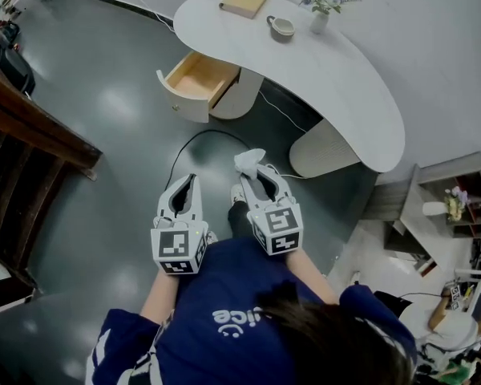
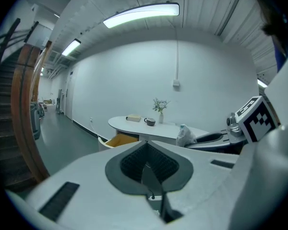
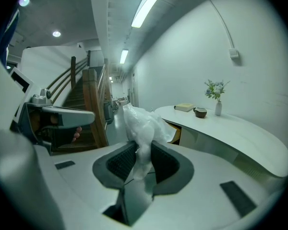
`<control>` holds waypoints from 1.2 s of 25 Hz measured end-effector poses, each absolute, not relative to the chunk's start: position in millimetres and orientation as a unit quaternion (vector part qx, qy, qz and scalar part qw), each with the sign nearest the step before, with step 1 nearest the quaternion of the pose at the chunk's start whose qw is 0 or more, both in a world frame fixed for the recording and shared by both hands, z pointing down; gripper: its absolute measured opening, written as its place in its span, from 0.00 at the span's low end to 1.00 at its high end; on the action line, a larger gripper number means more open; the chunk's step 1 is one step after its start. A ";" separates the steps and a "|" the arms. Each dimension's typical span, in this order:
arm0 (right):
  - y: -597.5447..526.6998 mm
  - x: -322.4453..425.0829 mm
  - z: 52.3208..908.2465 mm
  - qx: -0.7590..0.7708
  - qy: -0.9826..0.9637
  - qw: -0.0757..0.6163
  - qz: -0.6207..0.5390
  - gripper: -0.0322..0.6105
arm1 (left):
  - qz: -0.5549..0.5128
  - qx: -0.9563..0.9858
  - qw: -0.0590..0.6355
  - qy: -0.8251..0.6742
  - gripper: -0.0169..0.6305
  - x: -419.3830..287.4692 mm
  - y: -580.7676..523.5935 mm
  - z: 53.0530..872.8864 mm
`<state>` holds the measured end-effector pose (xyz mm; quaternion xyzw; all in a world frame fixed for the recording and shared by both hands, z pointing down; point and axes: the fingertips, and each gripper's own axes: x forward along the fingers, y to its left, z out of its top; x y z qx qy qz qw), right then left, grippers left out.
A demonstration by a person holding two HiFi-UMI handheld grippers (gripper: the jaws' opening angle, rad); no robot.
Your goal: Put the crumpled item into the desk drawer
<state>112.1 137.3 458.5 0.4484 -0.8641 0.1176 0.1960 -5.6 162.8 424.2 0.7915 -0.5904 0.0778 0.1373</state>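
Worryingly, the right gripper (image 3: 141, 153) pinched the crumpled item (image 3: 142, 124) only by a thin fold, most of it billowing above its jaws, so it could slip free, while the open desk drawer (image 1: 199, 77), well ahead of it, looked empty, and the left gripper (image 2: 146, 150) beside it was pressed together on nothing.

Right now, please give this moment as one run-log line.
right hand-held gripper: shut on crumpled plastic | left hand-held gripper: shut, empty | drawer: open | desk: not reached
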 end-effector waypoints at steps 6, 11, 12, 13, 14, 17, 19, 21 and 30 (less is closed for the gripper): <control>66.2 109.3 455.1 0.414 -0.882 0.197 0.111 0.21 | 0.077 0.768 0.139 -0.620 0.03 -5.2 103.1 420.9; 15.5 111.6 455.9 0.386 -0.894 0.196 0.111 0.21 | 0.079 0.753 0.137 -0.639 0.03 3.5 60.4 415.9; 7.8 112.1 456.9 0.381 -0.897 0.197 0.110 0.21 | 0.080 0.749 0.139 -0.643 0.03 4.7 54.0 417.2; 0.9 112.6 458.2 0.375 -0.899 0.199 0.108 0.21 | 0.081 0.745 0.141 -0.647 0.03 5.7 48.1 419.1; -5.5 113.4 459.7 0.370 -0.901 0.201 0.106 0.21 | 0.082 0.741 0.145 -0.651 0.03 7.1 42.2 421.6; -24.5 118.6 462.5 0.355 -0.907 0.204 0.102 0.21 | 0.091 0.733 0.161 -0.654 0.03 17.3 24.1 431.5; -36.8 124.5 463.8 0.344 -0.911 0.205 0.103 0.21 | 0.090 0.728 0.171 -0.657 0.03 27.3 13.5 435.3; -49.0 129.8 465.2 0.333 -0.914 0.207 0.101 0.21 | 0.074 0.723 0.170 -0.666 0.03 34.8 4.5 431.2; -81.5 145.7 473.5 0.313 -0.920 0.210 0.105 0.22 | 0.086 0.707 0.182 -0.678 0.03 54.3 -21.3 439.4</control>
